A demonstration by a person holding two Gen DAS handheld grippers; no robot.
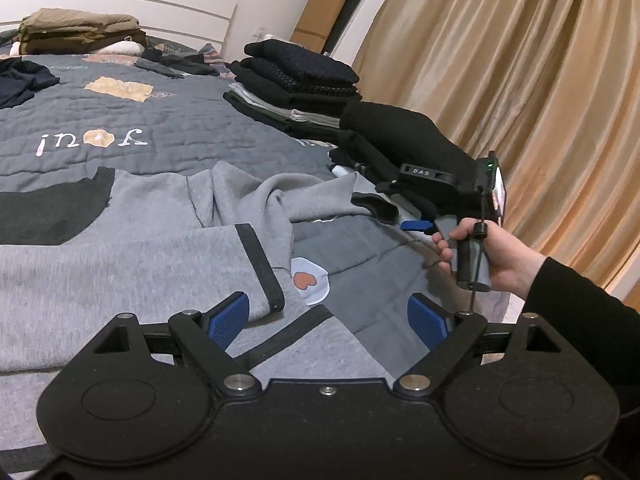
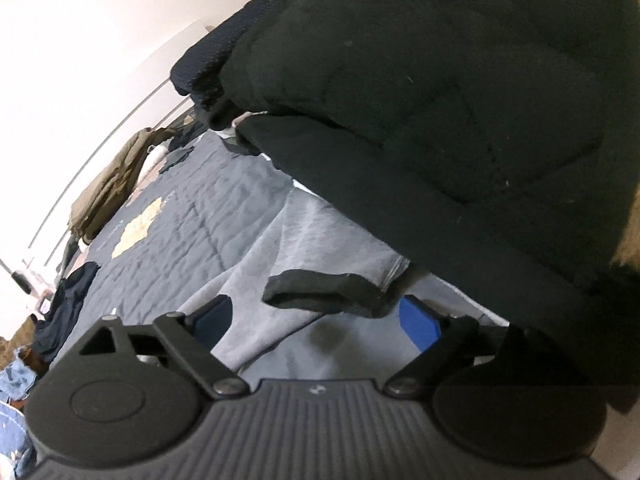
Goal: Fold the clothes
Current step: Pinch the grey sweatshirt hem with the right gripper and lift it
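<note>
Across the bed (image 1: 120, 120), folded stacks (image 1: 296, 80) at two o'clock are done; your grey sweatshirt (image 1: 120, 248) lies half-folded at centre. Both tongs, left (image 1: 328, 320) and right (image 2: 316, 320), gape wide, gripping nothing; the right sleeve cuff (image 2: 324, 292) lies loose between the right pair.

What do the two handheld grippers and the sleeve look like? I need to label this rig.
Left gripper: black body, round side discs, blue ribbed pads. Right gripper: ribbed grey top, blue pads, grey-black handle, dangling black cord, "DAS" label, green light. Black sleeve on the right hand.
</note>
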